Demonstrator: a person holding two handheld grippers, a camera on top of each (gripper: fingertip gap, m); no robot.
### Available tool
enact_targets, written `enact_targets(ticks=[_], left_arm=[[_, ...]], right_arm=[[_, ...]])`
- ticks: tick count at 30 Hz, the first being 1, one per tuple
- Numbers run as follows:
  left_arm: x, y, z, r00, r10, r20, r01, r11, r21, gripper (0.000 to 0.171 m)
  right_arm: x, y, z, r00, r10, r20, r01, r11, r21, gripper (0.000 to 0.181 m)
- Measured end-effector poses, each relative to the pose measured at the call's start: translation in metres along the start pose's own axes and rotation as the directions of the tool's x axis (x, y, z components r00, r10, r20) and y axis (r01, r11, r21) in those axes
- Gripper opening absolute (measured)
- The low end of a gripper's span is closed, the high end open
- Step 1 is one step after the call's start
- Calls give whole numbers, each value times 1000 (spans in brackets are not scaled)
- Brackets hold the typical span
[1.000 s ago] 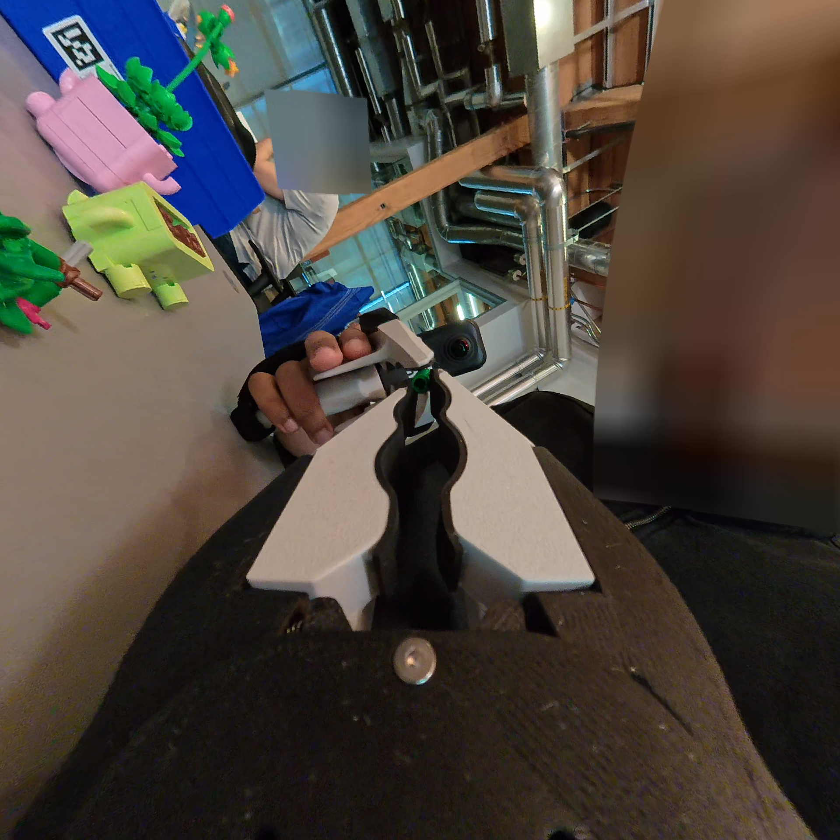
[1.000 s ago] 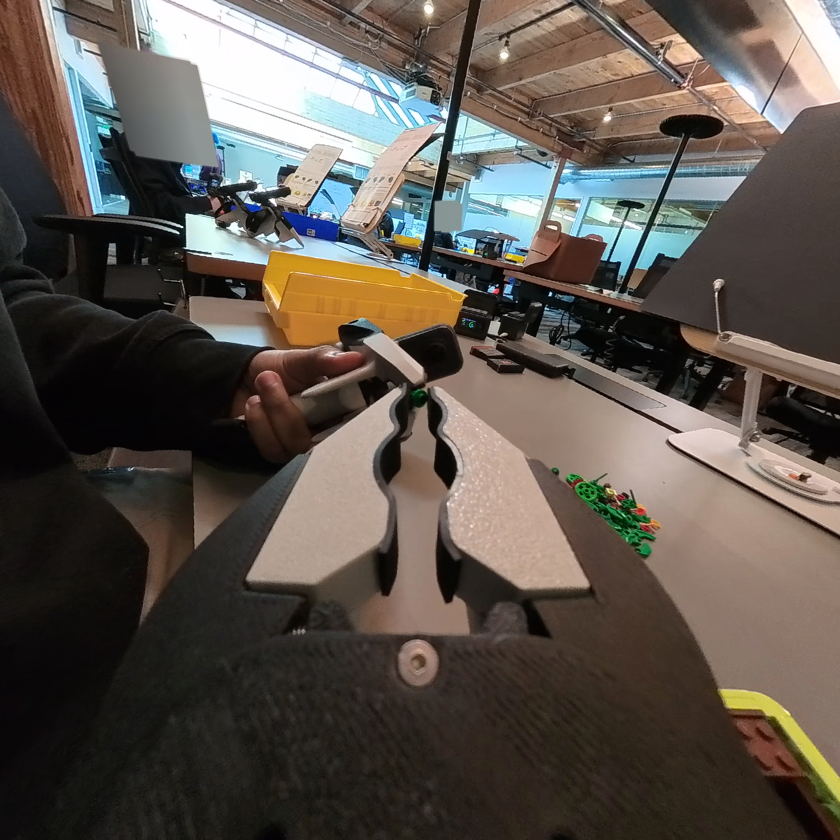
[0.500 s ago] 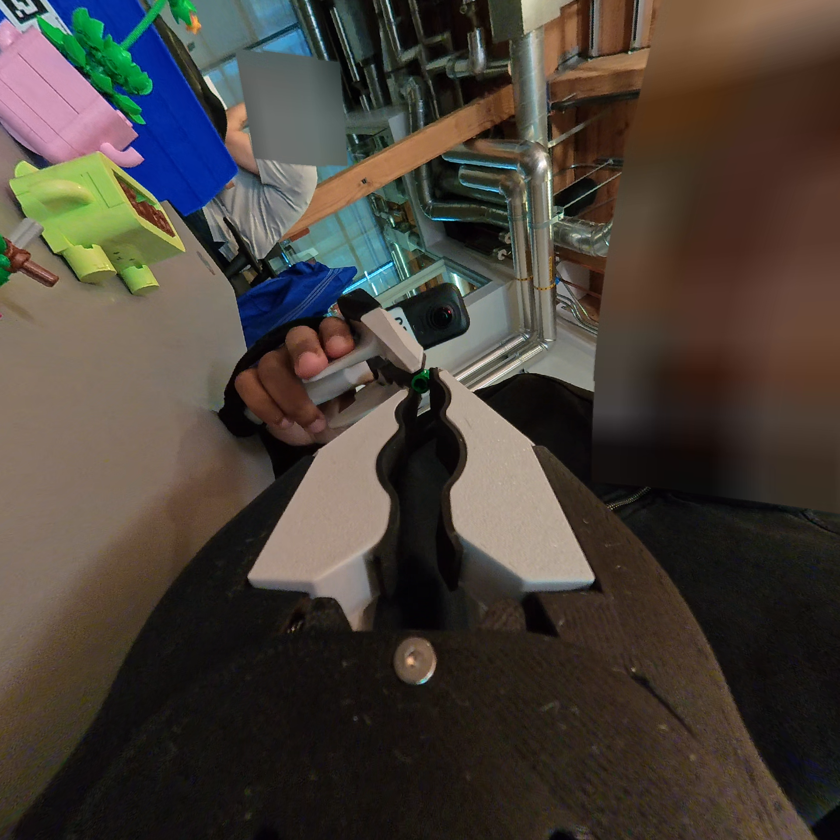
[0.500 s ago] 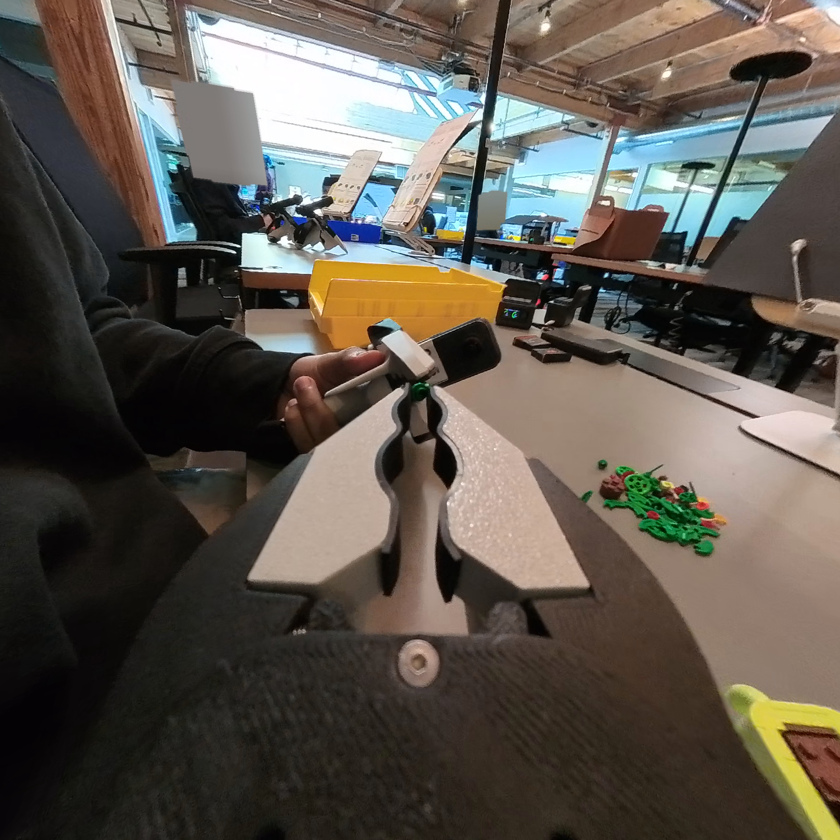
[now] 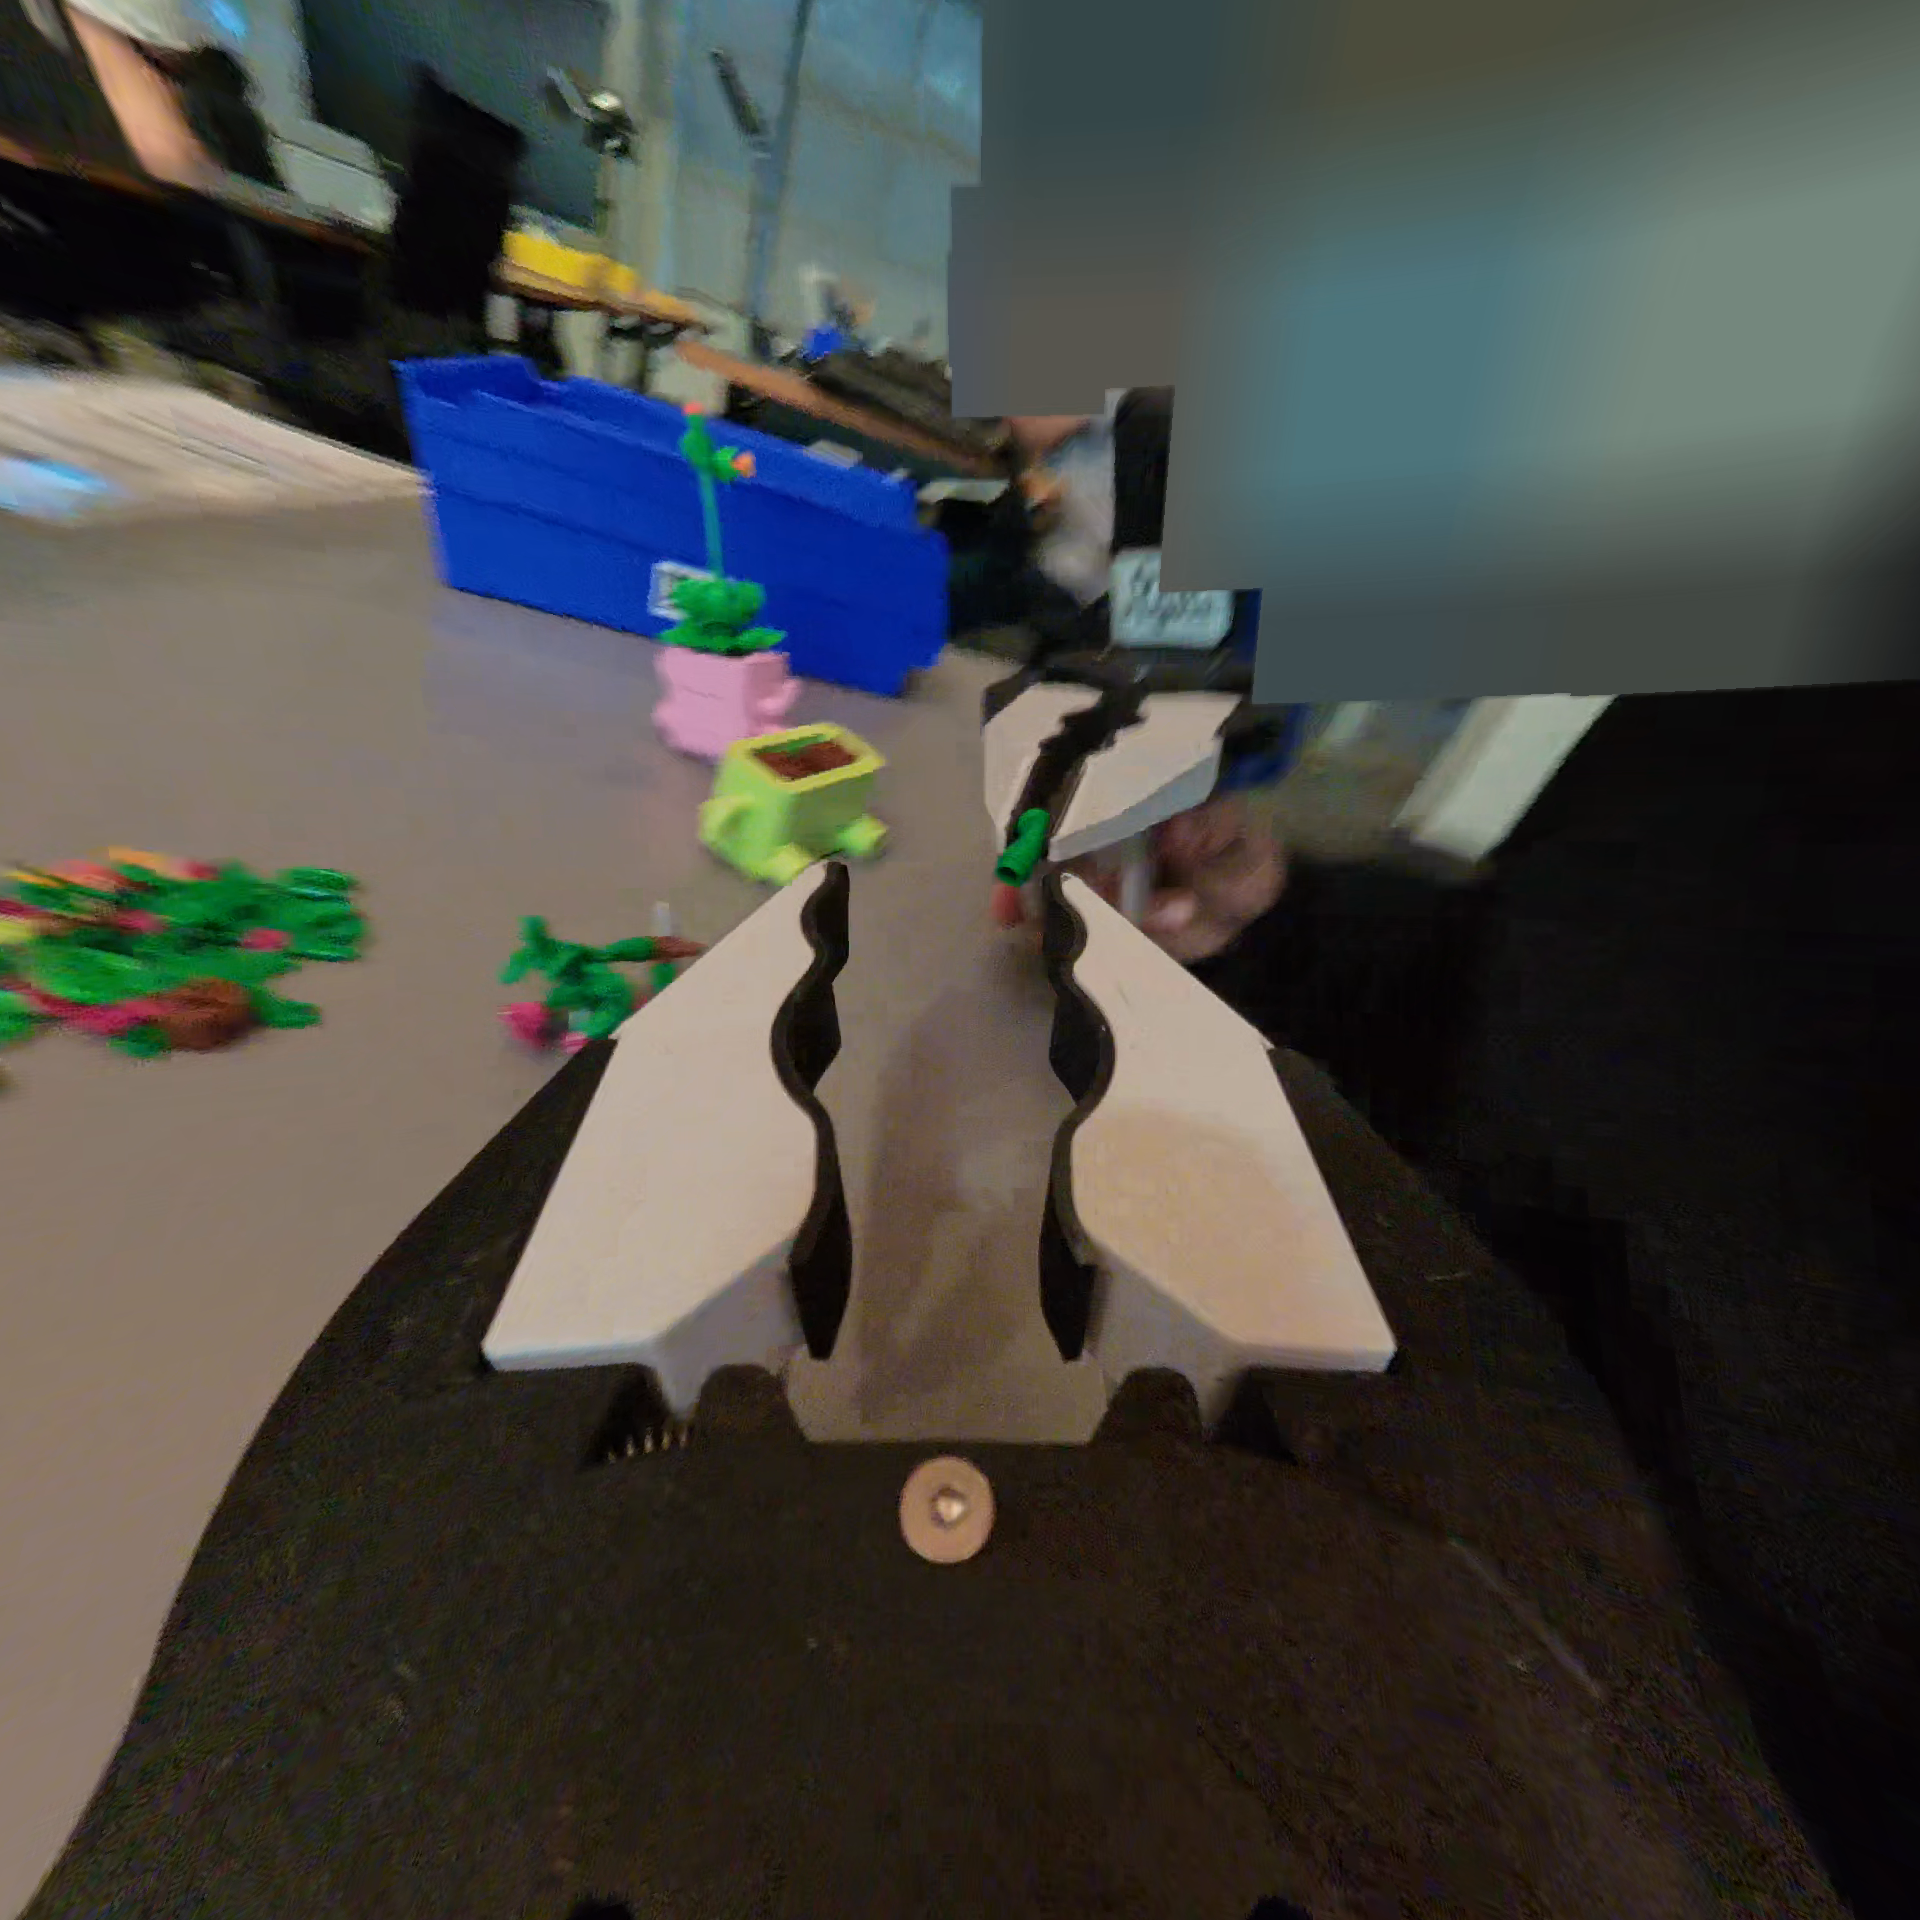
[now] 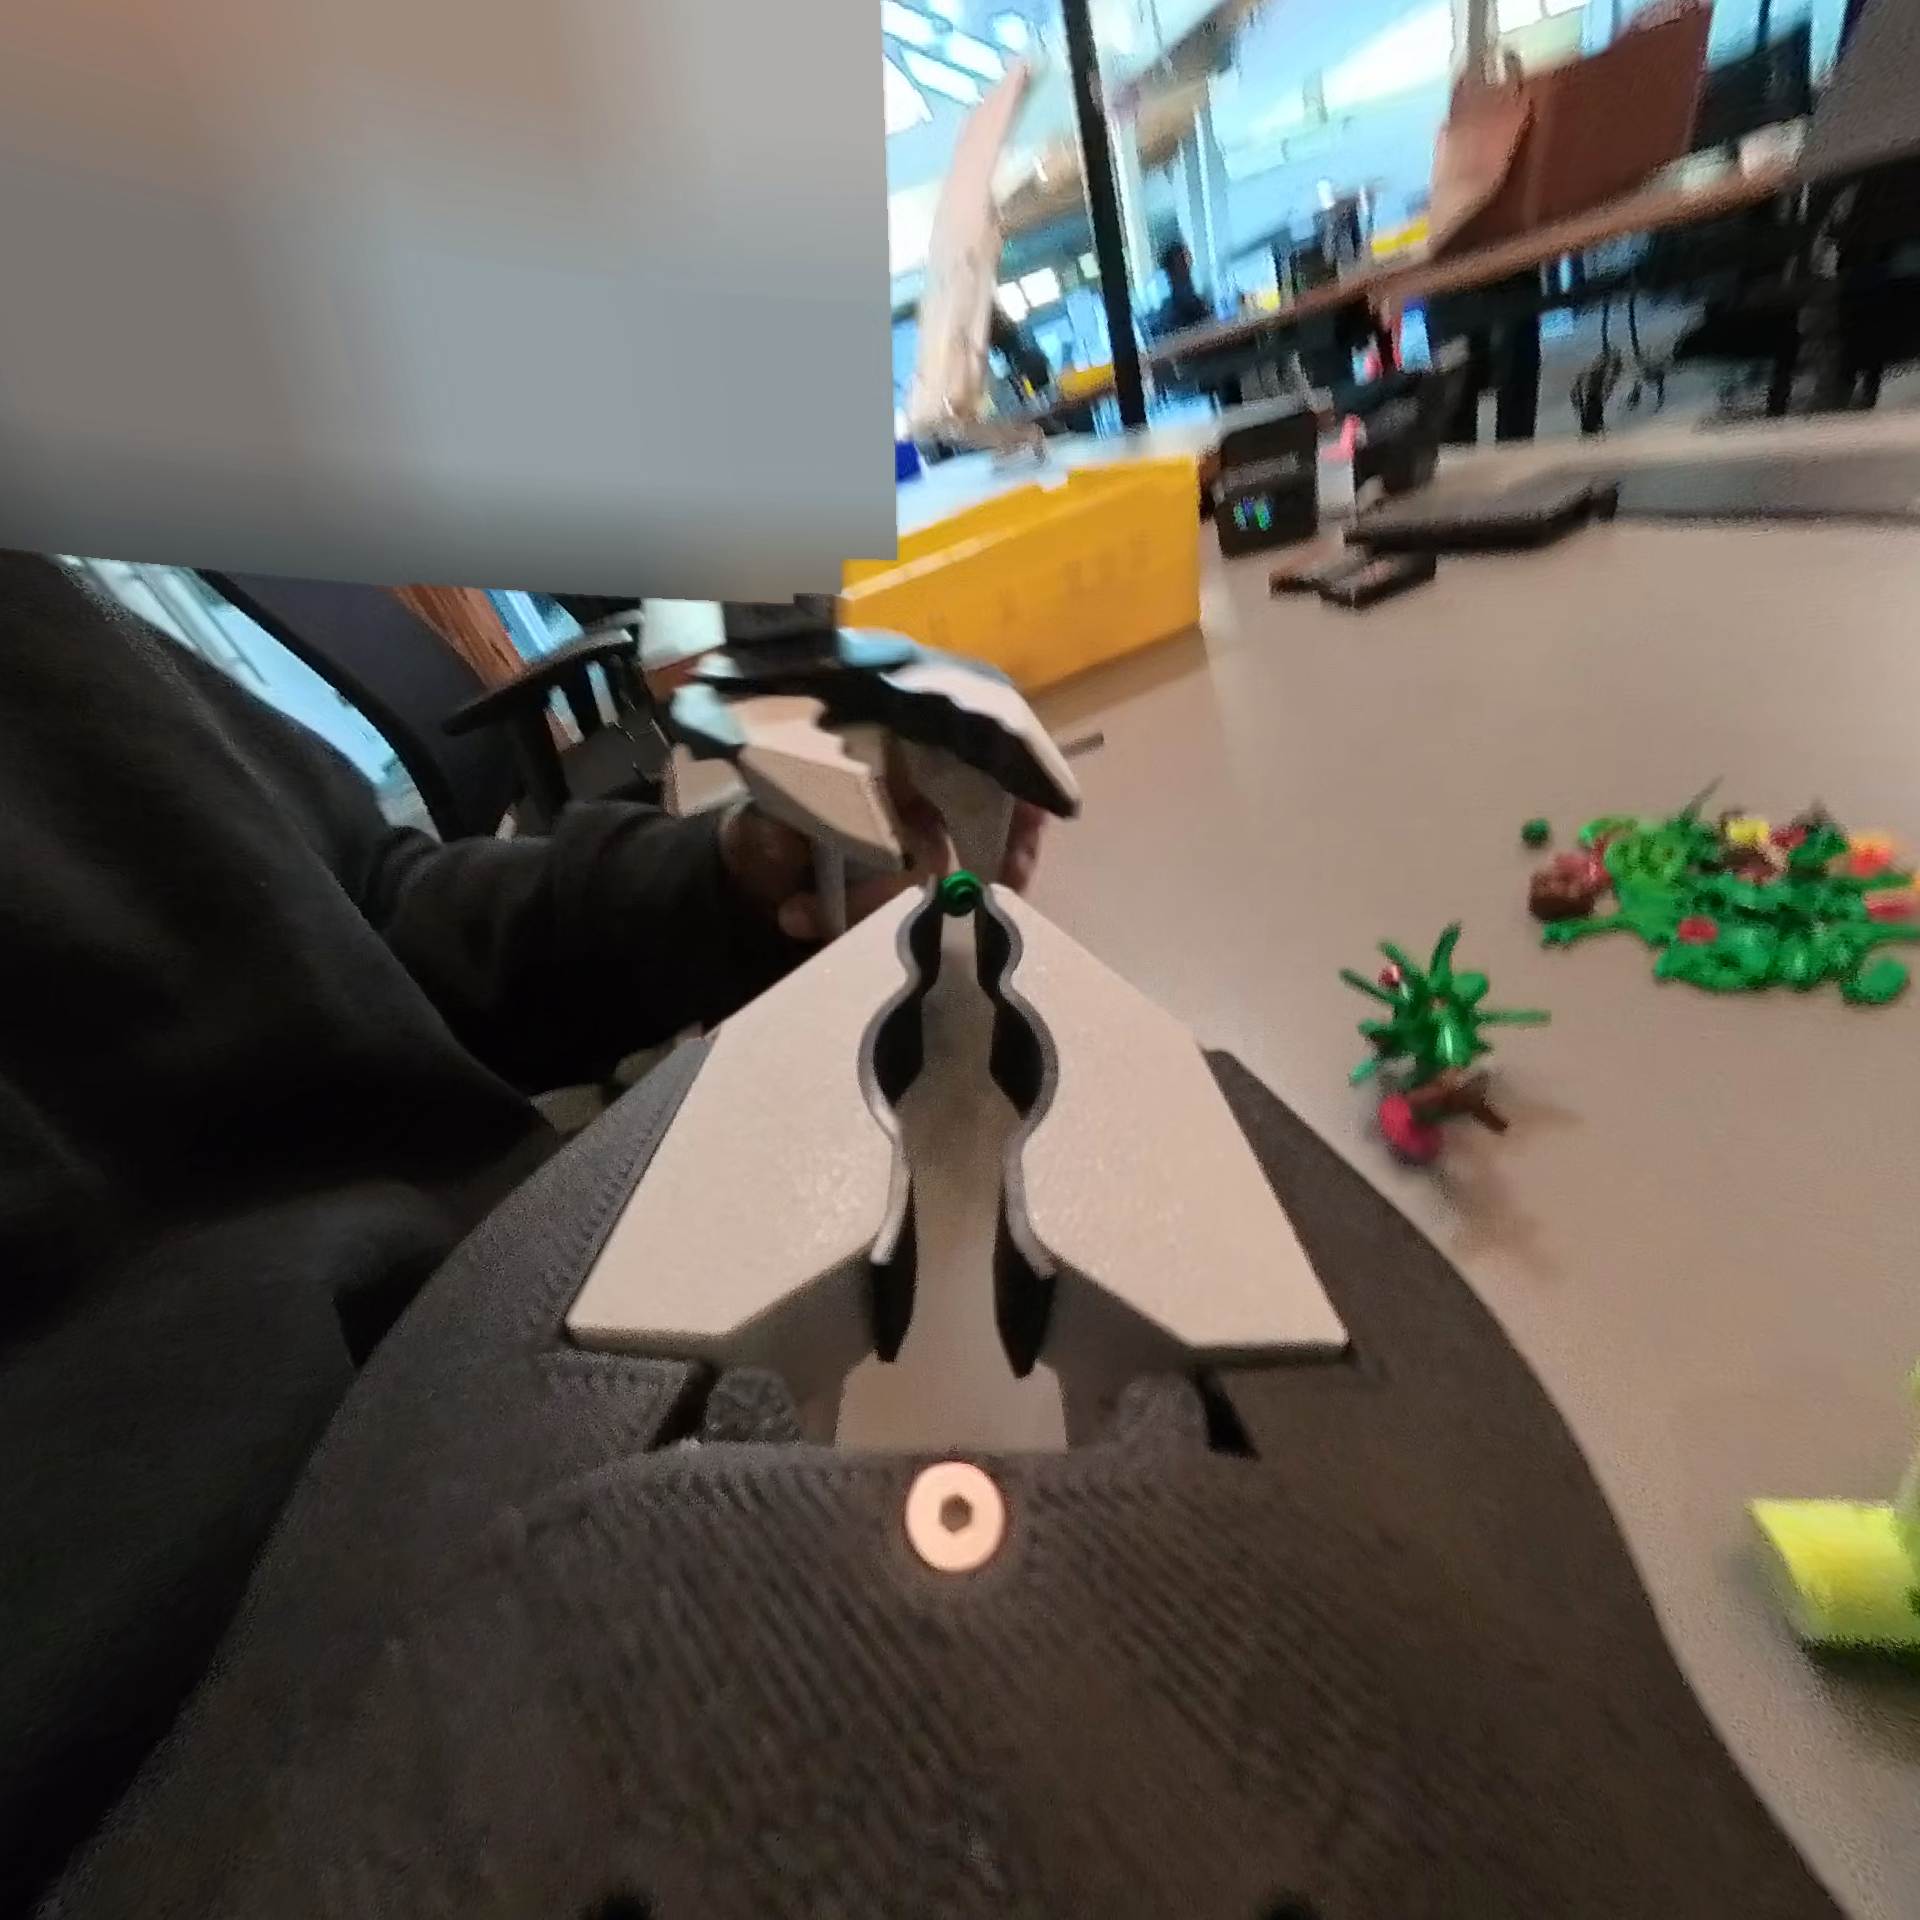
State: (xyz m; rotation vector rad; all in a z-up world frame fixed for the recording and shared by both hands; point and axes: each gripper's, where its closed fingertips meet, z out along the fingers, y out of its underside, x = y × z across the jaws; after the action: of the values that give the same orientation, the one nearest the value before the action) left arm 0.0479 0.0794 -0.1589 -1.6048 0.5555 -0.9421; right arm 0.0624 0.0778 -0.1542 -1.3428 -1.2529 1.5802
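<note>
I hold a two-finger gripper in each hand above a grey table (image 5: 260, 727). My left gripper (image 5: 940, 883) has its jaws spread wide apart and nothing between them; I see bare tabletop through the gap.

My right gripper (image 6: 958, 896) has its jaws drawn in until the tips pinch a small green stem piece (image 6: 958, 894). In the left wrist view the same piece (image 5: 1022, 844) sticks out of those tips, a short green plastic peg tilted downward, with something pinkish and blurred just below it that I cannot make out. It hangs just beyond my left gripper's right finger, near it but apart from it.

I judge the peg to be very light, rigid and smooth, so it could twist or slip out of a loose pinch. Only its ends are free, and the lower one is where another grip would fit.

On the table ahead of my left gripper sits a lime green toy pot (image 5: 795, 795) with a brown top, empty of plants. Behind it stands a pink toy pot (image 5: 717, 701) carrying a tall green plant, and behind that a blue bin (image 5: 582, 499). To the left lie a small toy plant (image 5: 582, 977) on its side and, farther left, a heap of green and red pieces (image 5: 156, 945). The right wrist view shows a yellow bin (image 6: 1049, 582) at the far edge of the table. My dark sleeve (image 6: 312, 935) fills the left side there.
</note>
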Motion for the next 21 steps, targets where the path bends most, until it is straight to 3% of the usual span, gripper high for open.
enact_targets(ticks=[2, 4, 8, 10, 14, 17, 21], left_arm=[[-2, 17, 2, 961, 256, 110, -238, 959, -154, 35], [-1, 34, 4, 891, 434, 136, -383, 878, -288, 35], [2, 47, 15, 784, 599, 163, -506, 769, -390, 32], [4, 49, 19, 762, 628, 159, -529, 745, -406, 29], [3, 50, 21, 767, 617, 177, -515, 756, -403, 24], [2, 47, 21, 747, 636, 194, -529, 746, -405, 12], [1, 51, 21, 730, 657, 186, -543, 724, -425, 12]], right_arm=[[4, 13, 0, 999, 33, -38, -36, 996, -84, 4], [4, 20, -2, 997, 39, -65, -47, 990, -130, 4], [4, 30, -4, 992, 90, -93, -105, 979, -173, 4], [7, 31, -4, 987, 105, -118, -125, 977, -175, 4], [6, 36, -1, 984, 108, -142, -134, 973, -188, 4], [4, 40, 2, 983, 79, -167, -115, 970, -214, 4], [6, 44, 4, 980, 52, -190, -97, 967, -237, 4]])
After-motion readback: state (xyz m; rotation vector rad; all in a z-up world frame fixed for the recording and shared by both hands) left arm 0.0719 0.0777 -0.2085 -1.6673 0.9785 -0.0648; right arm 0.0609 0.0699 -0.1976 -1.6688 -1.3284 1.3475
